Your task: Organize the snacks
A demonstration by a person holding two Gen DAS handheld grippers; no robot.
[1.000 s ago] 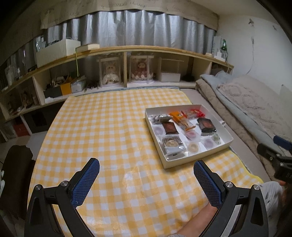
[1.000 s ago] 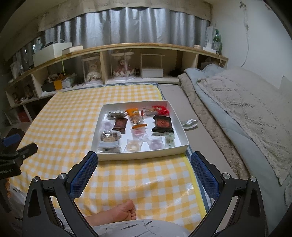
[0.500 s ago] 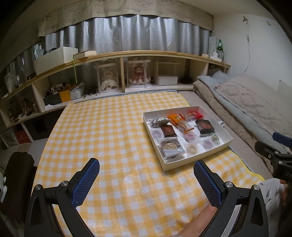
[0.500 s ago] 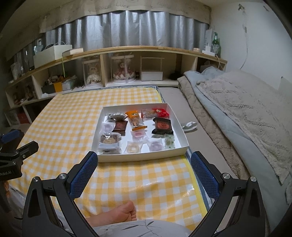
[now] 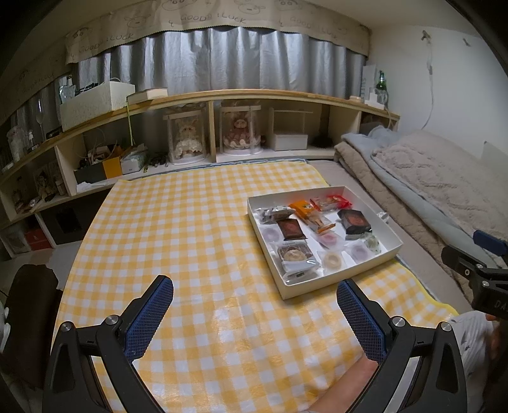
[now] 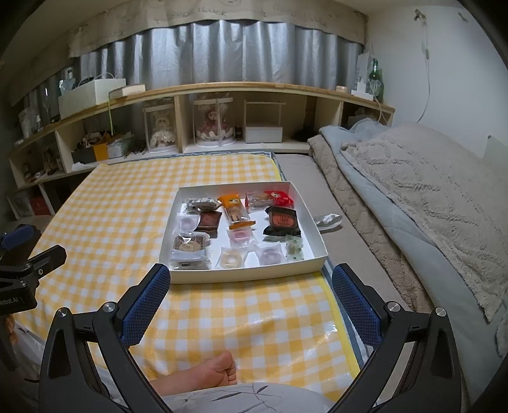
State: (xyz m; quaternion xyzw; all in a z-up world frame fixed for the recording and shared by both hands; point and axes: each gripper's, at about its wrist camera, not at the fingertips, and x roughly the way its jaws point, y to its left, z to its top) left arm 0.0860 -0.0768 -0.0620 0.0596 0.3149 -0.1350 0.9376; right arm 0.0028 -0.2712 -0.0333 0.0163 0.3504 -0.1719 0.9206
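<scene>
- Left wrist view is looking from the checkered cloth's [image 5: 190,228] near edge, snack box [image 5: 374,259] right of centre
- Right wrist view is facing the box [image 6: 244,274] closer, near the cloth's right edge; both are sharing it

Ahead of the gripper, grey curtains [image 5: 219,60] hang under a beige valance [image 5: 222,16], above a long low wooden shelf unit [image 5: 203,127]. A yellow checked cloth [image 5: 177,228] covers the floor below it. To the right, beige and grey blankets [image 6: 412,178] lie along a white wall [image 6: 444,73].

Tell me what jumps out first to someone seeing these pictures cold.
The yellow-and-white checked cloth fills the middle, with a white snack box of wrapped treats at its right edge. Both grippers, left and right, hang open and empty short of it. A grey blanket lies on the right.
</scene>
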